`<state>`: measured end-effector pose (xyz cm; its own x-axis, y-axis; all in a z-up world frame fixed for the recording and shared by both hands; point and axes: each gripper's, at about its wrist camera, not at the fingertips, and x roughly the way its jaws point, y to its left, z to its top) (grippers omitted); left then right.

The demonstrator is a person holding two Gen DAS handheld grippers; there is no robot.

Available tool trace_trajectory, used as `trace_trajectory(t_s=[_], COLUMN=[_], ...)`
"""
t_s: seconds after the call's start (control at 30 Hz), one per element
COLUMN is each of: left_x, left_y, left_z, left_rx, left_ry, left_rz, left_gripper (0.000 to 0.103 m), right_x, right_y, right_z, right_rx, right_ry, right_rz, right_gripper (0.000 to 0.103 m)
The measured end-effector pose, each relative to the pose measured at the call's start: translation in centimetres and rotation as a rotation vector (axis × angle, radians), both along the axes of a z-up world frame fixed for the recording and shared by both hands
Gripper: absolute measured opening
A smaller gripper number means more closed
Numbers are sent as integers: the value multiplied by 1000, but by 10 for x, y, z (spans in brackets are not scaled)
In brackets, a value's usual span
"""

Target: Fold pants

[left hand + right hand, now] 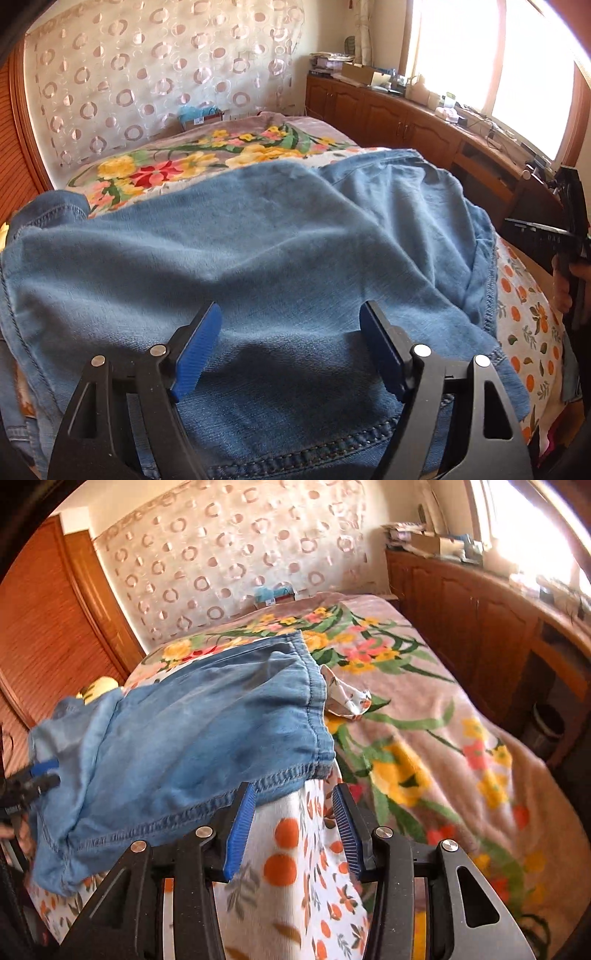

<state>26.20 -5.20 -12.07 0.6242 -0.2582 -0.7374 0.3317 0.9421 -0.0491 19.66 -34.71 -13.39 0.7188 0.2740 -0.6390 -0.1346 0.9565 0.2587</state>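
Both grippers, left (290,347) and right (293,825), stand wide open, empty. Blue denim pants (258,236) lie bunched on floral bedspread (424,738); wooden cabinets (388,110) beneath window.

left wrist: close over pants (258,240) | right wrist: beside them | shared: bed (424,709)

No readable text, labels, brands or numbers showing anywhere in either view. Possibly printed packaging lying on the cabinet top (369,75), far beyond the tongs and off to their right, but appearing too small and blurred to make out. Nothing legible showing nearer the tongs either.
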Motion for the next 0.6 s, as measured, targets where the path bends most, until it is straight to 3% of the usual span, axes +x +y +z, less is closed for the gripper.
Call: trace_trajectory(t_s=[0.17, 0.6], left_x=[3, -1], left_y=[-4, -9], left_z=[-11, -18], left_rx=[17, 55], left_ry=[10, 4], left_rz=[5, -3], left_gripper=[78, 79], right_x=[23, 57], right_y=[-9, -38], right_z=[-7, -20], right_rx=[43, 302], right_ry=[41, 173], right_rz=[-8, 33], right_gripper=[45, 45])
